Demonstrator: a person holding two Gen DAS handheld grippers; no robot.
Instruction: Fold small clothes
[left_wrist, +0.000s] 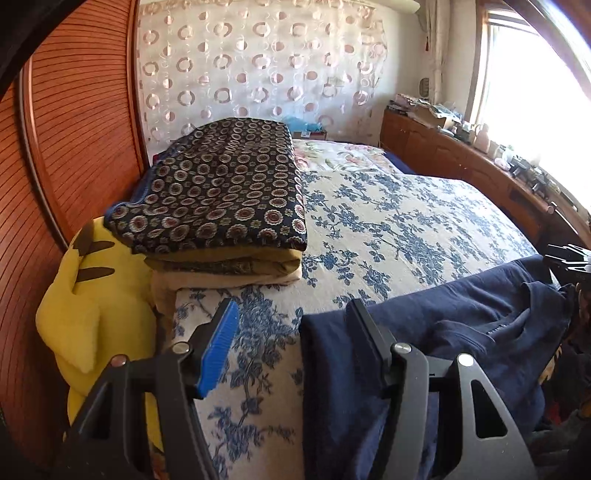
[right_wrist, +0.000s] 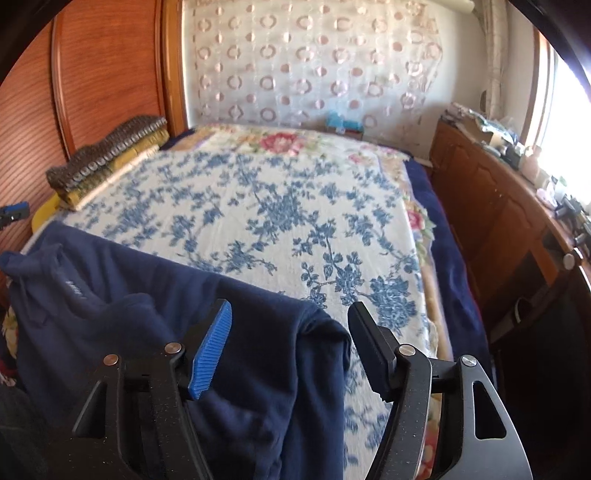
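a navy garment lies flat at the near edge of the flowered bed. the left hand-held gripper and the right hand-held gripper both stand spread over its corners, pinching nothing.

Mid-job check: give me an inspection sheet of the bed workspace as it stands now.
Surface: bed cover, blue floral print, mostly bare.
Job's things: navy garment spread along the near edge of the bed, creased, not yet folded.
Clutter: folded blankets stacked at the far left by the wooden panel; yellow plush toy beside them.
Grippers: left gripper open, over the garment's left edge; right gripper open, over its right edge. Neither pinches the cloth.
Cables: nothing seen.
Surroundings: wooden sideboard on the right, small items on top; bright window; ring-patterned curtain behind the bed.
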